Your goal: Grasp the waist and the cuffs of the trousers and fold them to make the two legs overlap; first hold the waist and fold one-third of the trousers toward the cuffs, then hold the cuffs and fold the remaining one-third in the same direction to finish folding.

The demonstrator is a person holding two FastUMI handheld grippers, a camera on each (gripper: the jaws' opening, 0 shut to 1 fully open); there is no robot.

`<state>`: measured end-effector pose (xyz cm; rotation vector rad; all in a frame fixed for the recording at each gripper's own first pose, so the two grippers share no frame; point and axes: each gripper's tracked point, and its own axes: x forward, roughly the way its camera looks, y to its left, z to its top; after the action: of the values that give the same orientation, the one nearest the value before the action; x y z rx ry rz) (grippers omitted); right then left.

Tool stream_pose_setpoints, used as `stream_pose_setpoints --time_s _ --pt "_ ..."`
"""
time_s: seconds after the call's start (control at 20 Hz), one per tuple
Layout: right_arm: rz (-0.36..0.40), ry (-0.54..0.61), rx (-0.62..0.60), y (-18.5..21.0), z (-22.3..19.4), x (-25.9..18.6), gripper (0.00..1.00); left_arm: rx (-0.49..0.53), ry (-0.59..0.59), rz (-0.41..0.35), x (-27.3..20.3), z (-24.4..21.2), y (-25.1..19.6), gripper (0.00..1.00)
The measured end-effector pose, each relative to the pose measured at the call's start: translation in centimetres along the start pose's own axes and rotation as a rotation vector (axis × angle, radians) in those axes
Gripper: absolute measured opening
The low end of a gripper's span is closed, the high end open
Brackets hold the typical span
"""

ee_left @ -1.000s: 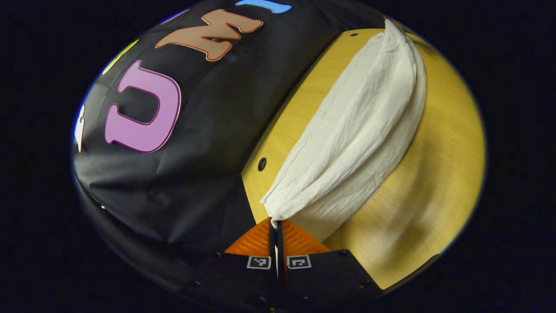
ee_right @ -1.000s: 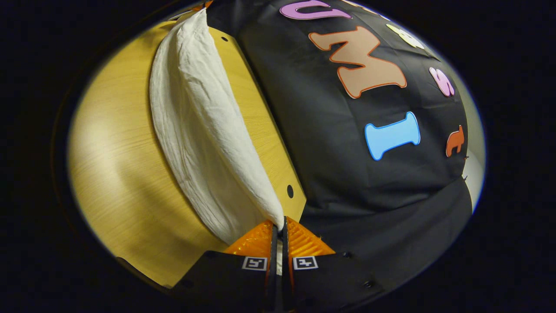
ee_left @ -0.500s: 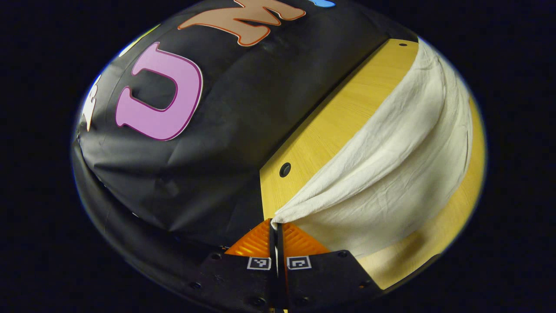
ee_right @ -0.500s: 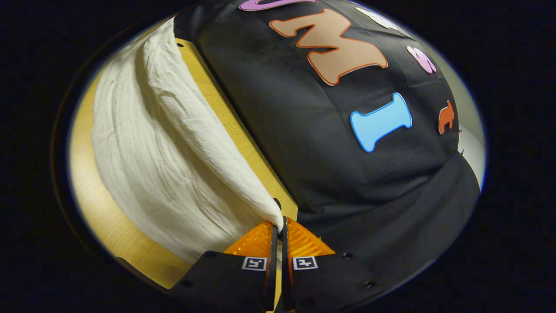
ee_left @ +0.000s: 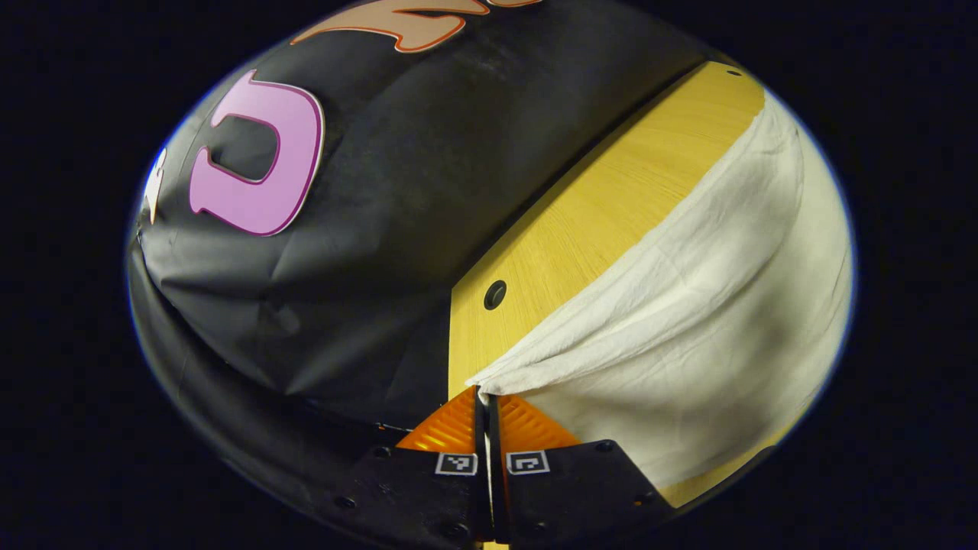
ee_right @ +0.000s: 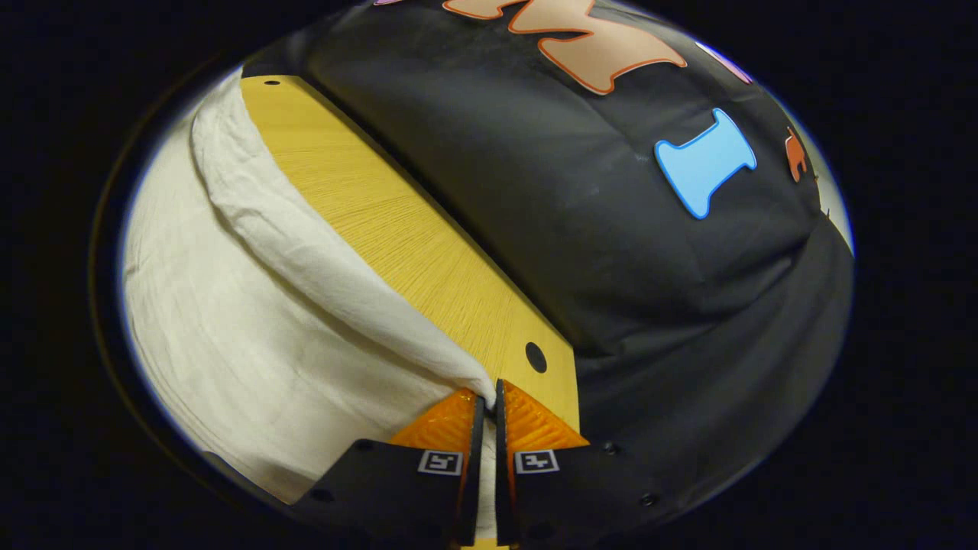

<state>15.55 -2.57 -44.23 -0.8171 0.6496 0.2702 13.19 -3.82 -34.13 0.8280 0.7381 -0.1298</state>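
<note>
Both hand-held grippers have hold of the white trousers [ee_left: 688, 321] along one long edge. The left hand-held gripper [ee_left: 483, 399] has its two fingers pinched tight on a corner of the cloth right at its tips, and the right hand-held gripper [ee_right: 489, 397] is clamped the same way on the opposite corner.

From each gripper the fabric runs forward and away in a raised, taut edge. The rest of the cloth drapes down onto the yellow wooden surface [ee_left: 581, 229]: to the right of the left gripper's fingers, to the left of the right gripper's. A bare strip of surface with a small dark hole [ee_right: 535, 357] lies just ahead of each gripper, between the cloth edge and the black booth wall [ee_right: 611, 229].

This looks to me like the lengthwise fold, one leg being carried over the other. I cannot tell which corner is waist and which cuff. Next, I judge, both grippers should lower the held edge onto the matching edge, keeping it taut, before letting go.
</note>
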Motion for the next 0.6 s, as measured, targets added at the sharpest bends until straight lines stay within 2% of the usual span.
stream_pose_setpoints --time_s 0.05,0.15,0.3,0.4,0.5,0.55,0.6 --pt "0.011 0.005 0.04 -0.1 0.0 0.2 0.14 -0.017 0.002 -0.014 0.0 0.0 -0.3 0.0" --pt "0.01 -0.006 0.128 -0.9 0.4 -0.1 0.48 -0.056 -0.006 -0.033 -0.4 0.1 -0.9 0.02" --pt "-0.004 -0.001 0.29 -2.2 -0.2 -1.9 0.98 -0.152 -0.077 -0.015 -2.2 1.1 0.2 0.88" --pt "-0.007 0.017 0.43 -2.4 -1.2 -3.3 0.98 -0.244 -0.141 -0.011 -4.2 2.0 1.0 0.93" --pt "0.005 0.04 0.577 -2.0 -2.6 -4.8 1.0 -0.352 -0.207 -0.075 -6.3 2.7 1.0 0.94" --pt "0.002 0.063 0.635 -2.0 -3.8 -5.6 0.98 -0.39 -0.219 -0.106 -7.0 2.9 1.1 0.94" --pt "-0.005 0.086 0.671 -2.0 -4.8 -6.2 1.0 -0.424 -0.225 -0.129 -7.3 2.7 1.6 0.94"
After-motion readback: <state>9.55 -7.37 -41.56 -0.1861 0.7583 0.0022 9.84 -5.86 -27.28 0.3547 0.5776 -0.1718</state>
